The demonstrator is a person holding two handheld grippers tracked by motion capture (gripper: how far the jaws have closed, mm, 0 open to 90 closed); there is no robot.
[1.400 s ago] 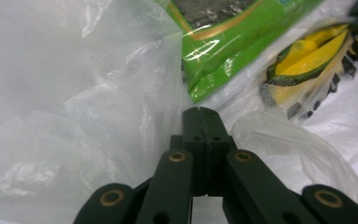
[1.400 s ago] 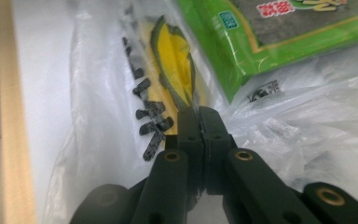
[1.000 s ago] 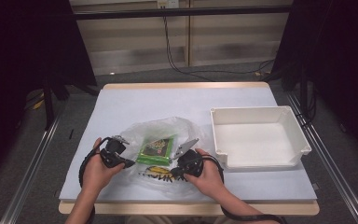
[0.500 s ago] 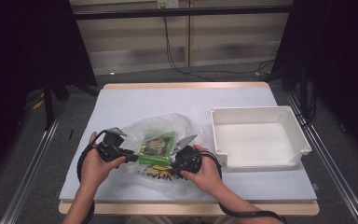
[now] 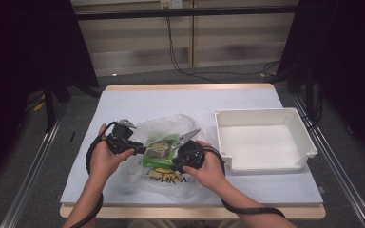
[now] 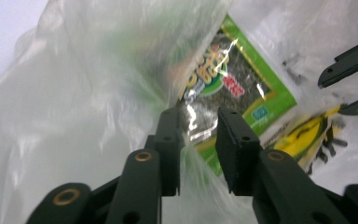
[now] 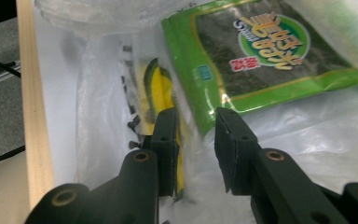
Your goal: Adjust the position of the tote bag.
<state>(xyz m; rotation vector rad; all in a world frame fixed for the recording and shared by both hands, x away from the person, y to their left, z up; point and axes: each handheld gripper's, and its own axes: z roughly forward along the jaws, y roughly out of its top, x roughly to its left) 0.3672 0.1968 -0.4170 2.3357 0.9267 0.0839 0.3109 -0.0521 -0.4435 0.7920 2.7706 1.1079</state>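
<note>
left hand-held gripper (image 5: 140, 151) and right hand-held gripper (image 5: 175, 160), jaws just parted, flank the green packet (image 5: 160, 151) in the clear plastic bag (image 5: 171, 183) on the desk (image 5: 180, 102), gripping nothing.

floor (image 5: 247, 78) – grey | wall (image 5: 138, 28) – pale panels | sides – dark curtains (image 5: 24, 52)
</note>
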